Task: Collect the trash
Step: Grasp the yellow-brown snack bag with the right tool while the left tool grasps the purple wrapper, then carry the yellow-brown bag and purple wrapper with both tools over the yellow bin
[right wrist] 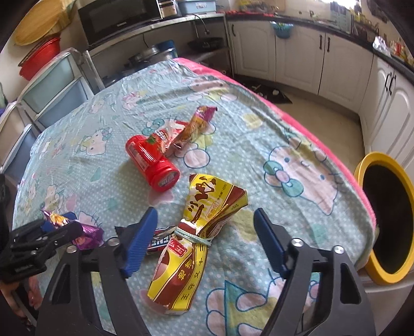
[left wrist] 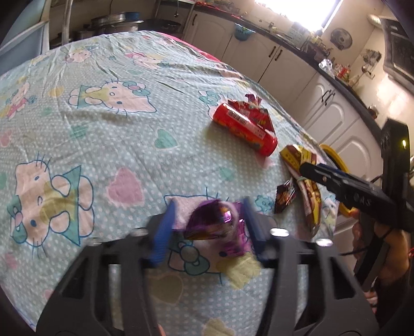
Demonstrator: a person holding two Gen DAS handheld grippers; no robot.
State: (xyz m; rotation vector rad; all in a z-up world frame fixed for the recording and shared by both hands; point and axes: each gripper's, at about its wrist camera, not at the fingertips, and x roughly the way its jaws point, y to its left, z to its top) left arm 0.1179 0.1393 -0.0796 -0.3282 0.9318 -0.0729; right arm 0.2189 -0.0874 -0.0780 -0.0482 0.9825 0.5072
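A purple foil wrapper lies on the table between the fingers of my open left gripper; it also shows in the right wrist view. My right gripper is open around a yellow and brown snack bag tied with a band, also seen in the left wrist view. A red can lies on its side beyond, with red and orange wrappers behind it. A small dark wrapper lies beside the yellow bag.
A yellow-rimmed black bin stands beside the table's right edge. The table wears a Hello Kitty cloth. White kitchen cabinets and a microwave stand beyond.
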